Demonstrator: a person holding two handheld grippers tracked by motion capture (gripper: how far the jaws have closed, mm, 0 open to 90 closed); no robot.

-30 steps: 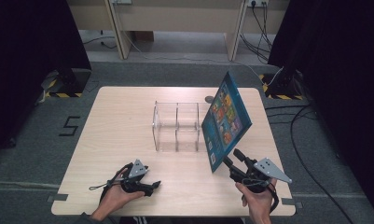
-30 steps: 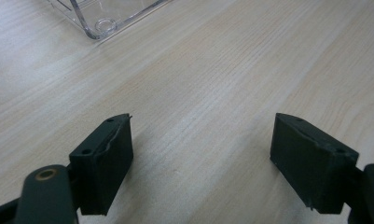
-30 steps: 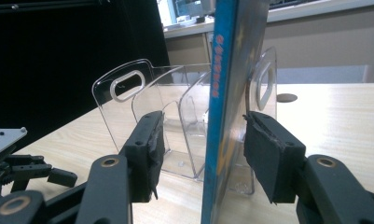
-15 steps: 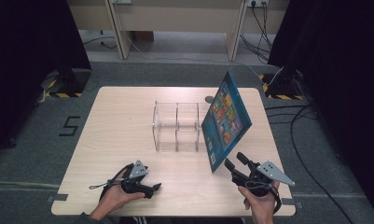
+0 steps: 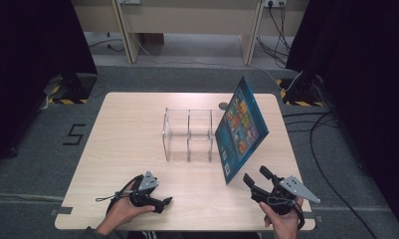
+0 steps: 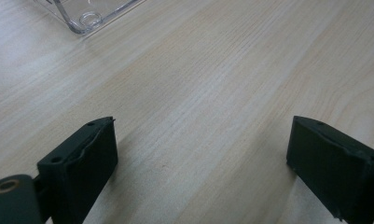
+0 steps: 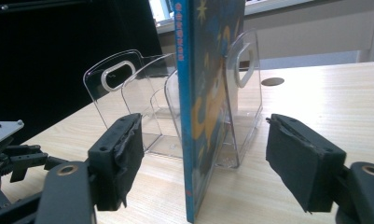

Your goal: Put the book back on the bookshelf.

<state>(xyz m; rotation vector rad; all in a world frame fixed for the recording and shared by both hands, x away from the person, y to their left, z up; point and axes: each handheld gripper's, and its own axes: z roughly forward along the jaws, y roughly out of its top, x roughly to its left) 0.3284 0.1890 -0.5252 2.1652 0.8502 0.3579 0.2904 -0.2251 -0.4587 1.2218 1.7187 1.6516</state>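
Note:
A blue picture book (image 5: 242,127) stands on its edge at the right end of a clear acrylic rack (image 5: 189,134), tilted and sticking out toward the front. In the right gripper view the book (image 7: 208,93) rises between a clear divider and the rack's end wall (image 7: 243,70). My right gripper (image 5: 254,174) is open just in front of the book's lower front corner, a jaw on each side of the spine line and apart from it (image 7: 203,140). Resting low on the table at the front left, my left gripper (image 5: 164,204) is open and holds nothing (image 6: 201,135).
The light wooden table (image 5: 127,129) has a small dark round hole (image 5: 223,105) behind the rack. Cables lie on the grey floor to the right. My left gripper (image 7: 3,149) shows at the far left of the right gripper view.
My right gripper has drawn back a little from the book's lower corner toward the person. The book stays standing at the rack. The left gripper has barely shifted.

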